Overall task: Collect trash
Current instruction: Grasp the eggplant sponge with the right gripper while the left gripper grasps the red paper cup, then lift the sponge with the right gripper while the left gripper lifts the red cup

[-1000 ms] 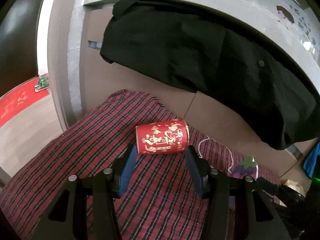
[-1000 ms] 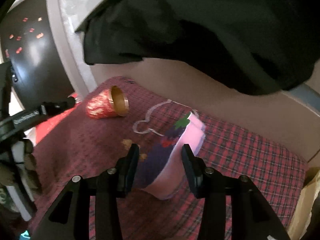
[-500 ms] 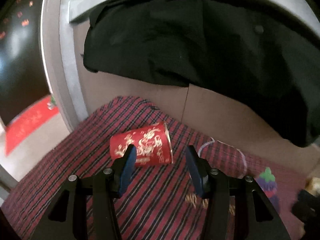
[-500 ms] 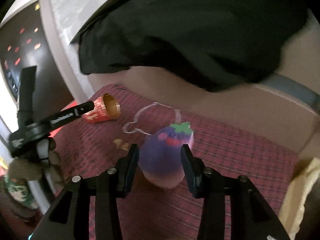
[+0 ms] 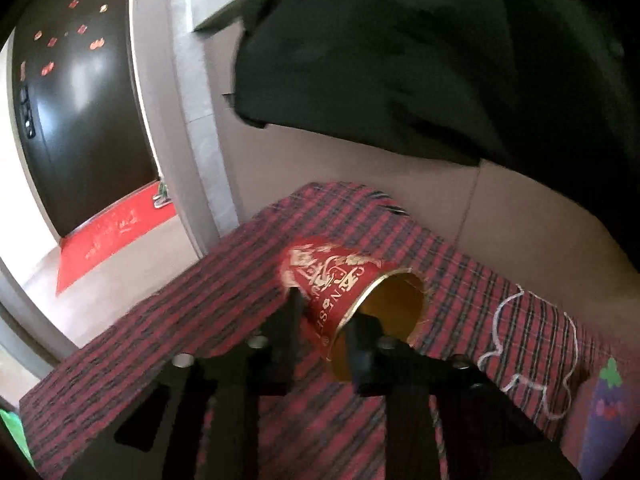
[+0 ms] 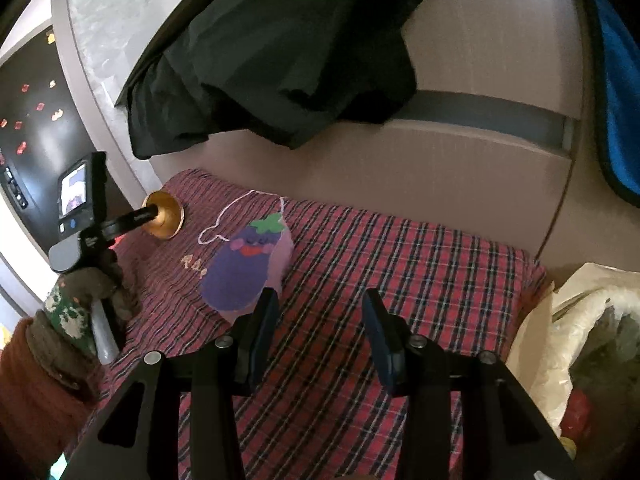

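Note:
A red paper cup [image 5: 340, 288] with gold print lies on its side on the red plaid cloth [image 5: 240, 312]. My left gripper [image 5: 326, 318] is shut on the cup's rim, one finger inside the gold mouth and one outside. The right wrist view shows the cup's mouth [image 6: 165, 216] with the left finger in it. My right gripper [image 6: 320, 320] is open and empty above the cloth [image 6: 400, 272]. A purple eggplant-print pouch [image 6: 244, 268] with a white string lies just left of its left finger.
A black garment [image 6: 280, 60] hangs over the beige seat back [image 6: 440, 168]. A white bag [image 6: 580, 320] with trash in it stands at the right. A dark door [image 5: 72, 120] and a red mat [image 5: 108, 236] are to the left. Small crumbs [image 6: 192, 264] lie on the cloth.
My left gripper has closed on the cup's rim and the cup has turned its mouth toward the camera. My right gripper has moved right, off the eggplant pouch.

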### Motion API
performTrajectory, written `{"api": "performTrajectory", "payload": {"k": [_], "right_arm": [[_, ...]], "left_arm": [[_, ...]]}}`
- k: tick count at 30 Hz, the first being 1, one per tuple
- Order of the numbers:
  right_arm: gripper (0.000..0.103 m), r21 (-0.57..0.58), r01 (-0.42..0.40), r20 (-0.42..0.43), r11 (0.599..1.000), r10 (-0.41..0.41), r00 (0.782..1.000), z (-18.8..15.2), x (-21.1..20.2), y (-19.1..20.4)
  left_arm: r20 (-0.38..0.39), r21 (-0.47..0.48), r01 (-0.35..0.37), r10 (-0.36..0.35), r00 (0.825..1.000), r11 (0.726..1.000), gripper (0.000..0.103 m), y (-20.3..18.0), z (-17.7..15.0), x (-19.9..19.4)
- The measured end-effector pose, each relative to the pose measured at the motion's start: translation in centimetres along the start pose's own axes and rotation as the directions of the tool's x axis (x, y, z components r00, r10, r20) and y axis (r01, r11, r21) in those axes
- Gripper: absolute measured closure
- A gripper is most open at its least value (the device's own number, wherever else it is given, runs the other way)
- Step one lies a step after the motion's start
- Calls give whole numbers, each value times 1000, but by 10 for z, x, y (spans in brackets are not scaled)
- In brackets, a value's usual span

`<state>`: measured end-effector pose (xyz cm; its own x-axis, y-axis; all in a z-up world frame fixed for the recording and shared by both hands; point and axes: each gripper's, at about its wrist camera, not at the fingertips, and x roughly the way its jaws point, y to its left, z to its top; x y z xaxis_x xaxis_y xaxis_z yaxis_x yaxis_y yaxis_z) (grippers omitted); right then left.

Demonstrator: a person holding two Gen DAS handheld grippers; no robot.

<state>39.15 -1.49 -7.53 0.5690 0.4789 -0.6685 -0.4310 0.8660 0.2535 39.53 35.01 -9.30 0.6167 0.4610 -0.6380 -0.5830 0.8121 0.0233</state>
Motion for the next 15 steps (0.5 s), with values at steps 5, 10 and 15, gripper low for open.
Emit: {"api": "performTrajectory", "payload": {"k": [5,10,15], "right_arm": [[61,-15,-53,-8,999,52,999,2,5,16],[61,-29,-71,-29,997,70,997,11,24,39],[61,-35,-52,-39,998,51,998,18,44,52]], "left_arm": [[-13,-16,56,-56,998,998,98,42,-10,-17],[-24,-54,161,-163,986,985,100,79,-24,-40],[-36,-71,311,-314,949,948,100,104,-49,-81]]}}
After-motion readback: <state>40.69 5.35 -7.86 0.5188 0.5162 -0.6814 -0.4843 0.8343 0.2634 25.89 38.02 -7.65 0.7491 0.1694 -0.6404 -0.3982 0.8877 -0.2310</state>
